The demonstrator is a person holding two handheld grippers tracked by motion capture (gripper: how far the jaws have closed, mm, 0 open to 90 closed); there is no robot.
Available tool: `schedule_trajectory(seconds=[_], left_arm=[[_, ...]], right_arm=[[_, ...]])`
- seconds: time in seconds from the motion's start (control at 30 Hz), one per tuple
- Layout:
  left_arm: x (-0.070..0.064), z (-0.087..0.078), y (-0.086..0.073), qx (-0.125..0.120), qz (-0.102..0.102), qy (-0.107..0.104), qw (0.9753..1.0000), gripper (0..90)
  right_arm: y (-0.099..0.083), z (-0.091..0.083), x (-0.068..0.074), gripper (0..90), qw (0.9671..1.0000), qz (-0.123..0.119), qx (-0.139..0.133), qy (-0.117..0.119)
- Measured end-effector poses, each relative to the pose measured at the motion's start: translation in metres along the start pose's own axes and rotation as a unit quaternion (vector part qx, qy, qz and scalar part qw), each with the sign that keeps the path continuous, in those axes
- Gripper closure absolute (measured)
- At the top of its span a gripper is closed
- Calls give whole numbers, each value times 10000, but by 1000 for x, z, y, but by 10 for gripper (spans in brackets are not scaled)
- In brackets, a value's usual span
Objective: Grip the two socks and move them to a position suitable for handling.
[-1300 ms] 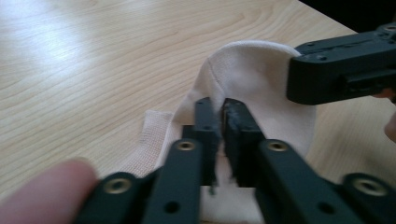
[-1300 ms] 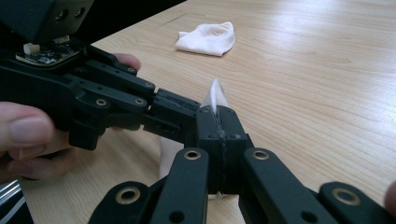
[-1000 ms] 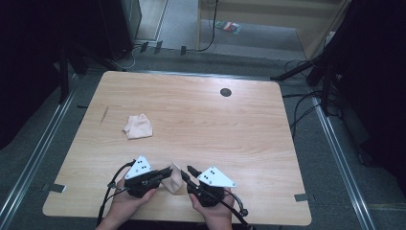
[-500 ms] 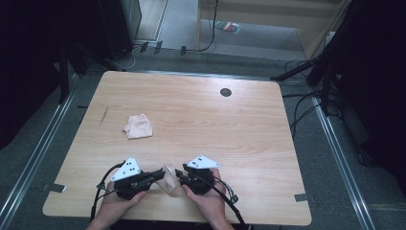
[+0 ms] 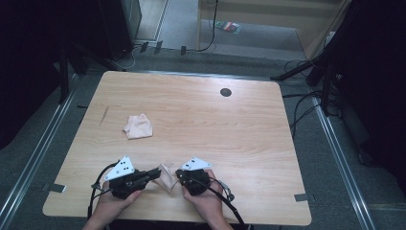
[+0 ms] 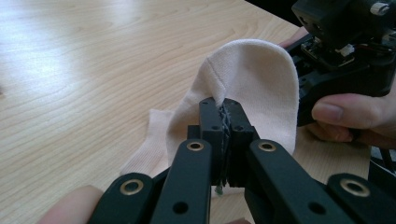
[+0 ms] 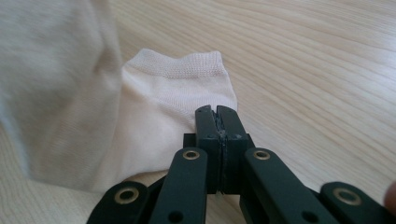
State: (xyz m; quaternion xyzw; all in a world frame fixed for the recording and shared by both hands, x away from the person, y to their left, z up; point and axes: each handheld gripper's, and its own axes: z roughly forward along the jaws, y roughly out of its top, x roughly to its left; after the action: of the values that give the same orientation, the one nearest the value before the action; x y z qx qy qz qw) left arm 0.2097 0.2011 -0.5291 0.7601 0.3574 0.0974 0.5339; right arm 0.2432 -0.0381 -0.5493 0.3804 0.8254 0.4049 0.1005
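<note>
Both grippers pinch sock; right fingers' hold unclear.

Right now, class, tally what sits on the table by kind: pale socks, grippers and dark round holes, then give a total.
Pale socks: 2, held sock and spare sock
Grippers: 2, left gripper and right gripper
Dark round holes: 1, hole
Total: 5

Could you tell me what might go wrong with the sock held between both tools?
The left tool pinches only a thin fold of the sock, so it may slip out. The right tool is shut at the sock's edge; pulling apart might stretch the fabric or drop it onto the table.
</note>
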Motion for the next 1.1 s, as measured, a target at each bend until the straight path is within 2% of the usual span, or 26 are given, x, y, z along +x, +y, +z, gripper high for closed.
schedule_trajectory(seconds=[0.03, 0.07, 0.1, 0.13, 0.23, 0.37, 0.53, 0.7, 0.77, 0.8, 0.83, 0.9, 0.97, 1.03, 1.1], left_arm=[[1, -1, 0, -22, -15, 10, 10000, 896], [2, -2, 0, -47, -35, 21, 10000, 896], [4, -3, 1, -73, -48, 54, 9999, 896], [5, -3, 1, -82, -57, 69, 9999, 896], [10, -3, 1, -111, -111, 135, 9998, 895], [14, -2, 0, -110, -158, 264, 9995, 884], [20, -1, -1, 28, -181, 500, 9986, 835], [29, -3, -2, 198, -389, 812, 9957, 750], [31, -4, -2, 217, -504, 825, 9951, 705], [31, -5, -2, 205, -552, 828, 9948, 659], [31, -5, -1, 170, -583, 812, 9948, 659], [29, -6, 0, 71, -612, 753, 9953, 570], [27, -3, 0, 98, -707, 657, 9953, 513], [24, 3, -1, 226, -785, 654, 9945, 458], [23, 8, -3, 387, -876, 611, 9935, 434]], right_arm=[[1, -7, -4, 900, 9997, 126, -154, -144], [1, -7, -4, 900, 9997, 126, -154, -144], [3, -16, -8, 900, 9989, 158, -321, -316], [3, -16, -8, 900, 9989, 158, -321, -316], [5, -29, -15, 900, 9973, 180, -488, -515], [0, -45, -28, 900, 9953, 425, -572, -653], [-5, -54, -34, 900, 9935, 614, -615, -729], [-15, -58, -37, 887, 9906, 866, -634, -851], [-16, -59, -37, 756, 9904, 872, -640, -859], [-14, -64, -35, 650, 9890, 826, -822, -908], [-14, -64, -35, 650, 9890, 826, -822, -908], [-12, -70, -36, 613, 9874, 767, -1032, -926], [-8, -72, -42, 604, 9867, 804, -1142, -833], [-6, -67, -49, 604, 9864, 730, -1089, -992], [-5, -57, -59, 603, 9870, 728, -887, -1122]])
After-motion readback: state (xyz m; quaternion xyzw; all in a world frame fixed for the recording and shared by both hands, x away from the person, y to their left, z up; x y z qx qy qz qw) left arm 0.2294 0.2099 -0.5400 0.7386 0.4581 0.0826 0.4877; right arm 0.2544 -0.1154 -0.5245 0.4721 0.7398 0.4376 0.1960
